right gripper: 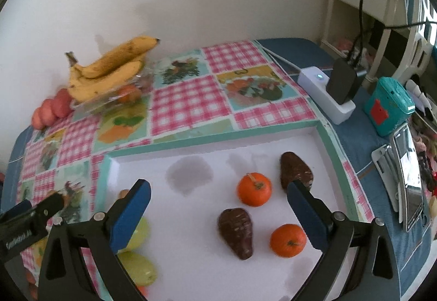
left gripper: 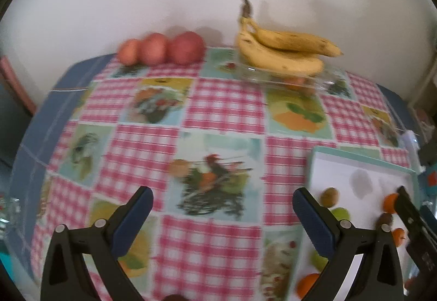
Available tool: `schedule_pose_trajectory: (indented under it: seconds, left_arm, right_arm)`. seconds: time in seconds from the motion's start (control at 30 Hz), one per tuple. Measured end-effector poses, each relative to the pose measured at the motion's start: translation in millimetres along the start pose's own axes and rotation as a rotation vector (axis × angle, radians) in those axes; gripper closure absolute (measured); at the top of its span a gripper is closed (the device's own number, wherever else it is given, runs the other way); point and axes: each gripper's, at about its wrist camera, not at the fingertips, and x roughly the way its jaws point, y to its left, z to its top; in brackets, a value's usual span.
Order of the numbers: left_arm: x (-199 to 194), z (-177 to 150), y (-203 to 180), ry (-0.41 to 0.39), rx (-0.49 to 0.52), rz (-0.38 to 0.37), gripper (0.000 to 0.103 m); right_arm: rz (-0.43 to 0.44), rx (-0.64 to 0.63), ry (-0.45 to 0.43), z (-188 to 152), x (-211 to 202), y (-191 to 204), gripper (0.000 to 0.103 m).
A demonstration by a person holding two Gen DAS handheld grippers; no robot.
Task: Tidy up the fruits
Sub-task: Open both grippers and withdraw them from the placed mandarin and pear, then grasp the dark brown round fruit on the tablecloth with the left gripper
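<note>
Fruit lies nearest my right gripper (right gripper: 218,200): the round orange tangerine (right gripper: 254,189) sits in the white teal-rimmed tray (right gripper: 213,141), just ahead between its spread, empty jaws. My left gripper (left gripper: 222,205), likewise released and empty, hangs over the checked tablecloth (left gripper: 224,104) beside the tray.

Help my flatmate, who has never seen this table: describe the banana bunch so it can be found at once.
Start at the checked tablecloth and look to its far edge by the white wall. There a clear glass dish carries the banana bunch. It is the only long, yellow, brown-speckled fruit; the red apples beside it are round.
</note>
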Motion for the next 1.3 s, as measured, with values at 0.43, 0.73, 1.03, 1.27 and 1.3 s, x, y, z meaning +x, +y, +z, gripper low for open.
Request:
schedule_pose_trajectory:
  seconds: [0.43, 0.73, 1.03, 1.27, 1.3]
  left_arm:
    - [-23, -7, 74, 0.031, -0.103, 0.038, 0.000]
    - [-29, -30, 121, 0.008, -0.197, 0.005, 0.000]
    - [-33, -53, 148, -0.008, -0.253, -0.024, 0.000]
    - [-10, -78, 136, 0.105, -0.246, -0.142, 0.000]
    - [-7, -82, 133, 0.117, -0.238, -0.145, 0.000]
  right_arm:
    - [0.085, -0.093, -0.033, -30, -37, 51, 0.003]
    - [0.128, -0.126, -0.042, -48, -55, 82, 0.003]
    - [0.166, -0.115, 0.029, -64, -56, 102, 0.003]
    - [0.141, -0.130, 0.097, -74, -50, 103, 0.003]
    - [0.136, -0.131, 0.098, -74, -51, 102, 0.003]
